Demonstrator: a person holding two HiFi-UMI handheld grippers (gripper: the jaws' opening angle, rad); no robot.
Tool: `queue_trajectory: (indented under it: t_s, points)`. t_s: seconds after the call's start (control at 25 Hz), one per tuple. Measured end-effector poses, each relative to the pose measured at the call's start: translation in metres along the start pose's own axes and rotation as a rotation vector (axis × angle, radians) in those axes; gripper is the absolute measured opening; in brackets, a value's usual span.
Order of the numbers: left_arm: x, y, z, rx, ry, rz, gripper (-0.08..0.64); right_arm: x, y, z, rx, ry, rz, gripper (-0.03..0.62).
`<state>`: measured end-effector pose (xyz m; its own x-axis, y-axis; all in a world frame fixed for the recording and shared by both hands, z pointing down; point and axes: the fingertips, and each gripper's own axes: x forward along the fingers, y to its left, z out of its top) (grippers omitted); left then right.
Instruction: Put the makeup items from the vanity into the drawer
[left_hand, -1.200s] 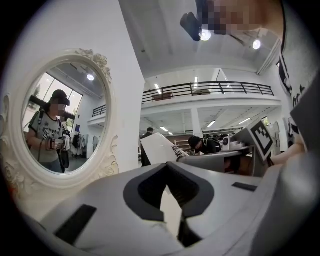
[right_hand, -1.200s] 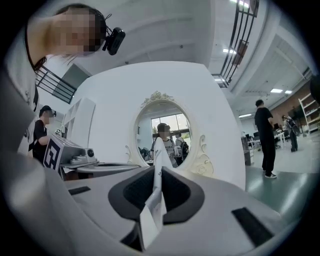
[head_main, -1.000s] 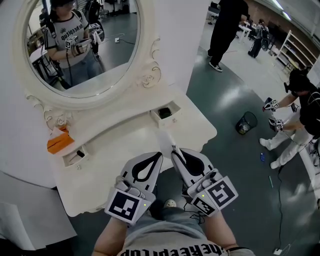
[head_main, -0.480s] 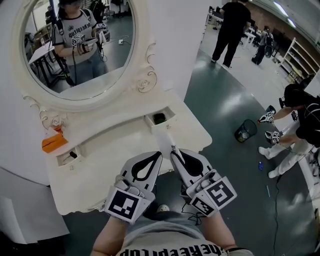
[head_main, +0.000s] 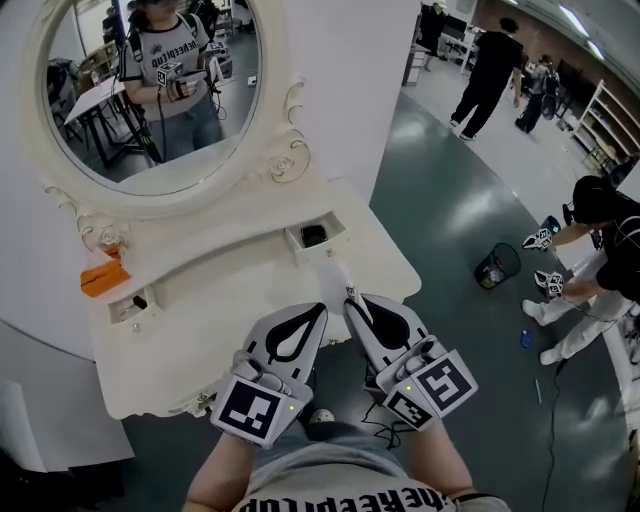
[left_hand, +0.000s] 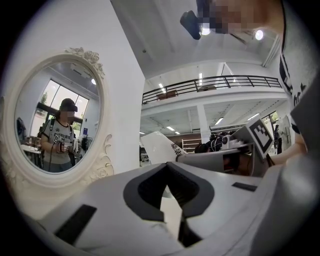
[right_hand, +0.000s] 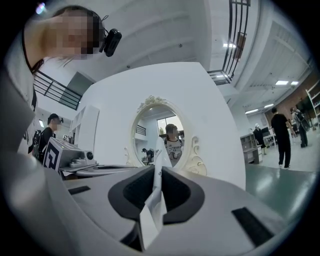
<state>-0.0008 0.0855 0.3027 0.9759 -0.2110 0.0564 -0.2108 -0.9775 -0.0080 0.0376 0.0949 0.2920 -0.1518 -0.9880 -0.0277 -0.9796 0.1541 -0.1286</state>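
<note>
1. Tongs in the right hand, the right gripper (head_main: 350, 303), are clenched on a flat white sachet (head_main: 338, 277) with dark print. It stands on edge between the pads and sticks out past the tips.
2. The left gripper (head_main: 318, 310) has its jaws pressed together with nothing between them.
3. Both grippers sit close side by side at the front edge of the white vanity (head_main: 230, 310), pointing toward 12 o'clock.
4. At 12 o'clock from the sachet, the right drawer (head_main: 315, 237) stands pulled open with a dark item (head_main: 314, 234) inside.
5. At 10 o'clock, the left drawer (head_main: 130, 303) is also open, with something dark in it.
6. An orange object (head_main: 100, 278) lies just beyond the left drawer, below the oval mirror (head_main: 150, 90).
7. A wire bin (head_main: 497, 267) stands on the floor at 2 o'clock.
</note>
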Motion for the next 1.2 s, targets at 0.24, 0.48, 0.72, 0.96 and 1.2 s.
queue_trajectory:
  t_s: [0.24,0.48,0.72,0.96,1.2]
  points:
    - [0.002,0.01,-0.003,-0.005,0.017,0.012,0.014,0.008,-0.004,-0.003,0.017,0.001,0.002,0.054]
    - [0.009,0.025,-0.004,-0.009,0.017,-0.005,0.014,0.023,-0.009,-0.006,0.025,0.008,-0.017,0.054]
    - [0.015,0.051,-0.003,-0.018,0.015,-0.03,0.014,0.046,-0.013,-0.007,0.027,0.013,-0.05,0.054]
    - [0.024,0.076,-0.005,-0.017,0.014,-0.064,0.014,0.066,-0.02,-0.011,0.03,0.02,-0.094,0.054]
    - [0.031,0.1,-0.009,-0.024,0.009,-0.107,0.014,0.089,-0.026,-0.014,0.025,0.019,-0.141,0.054]
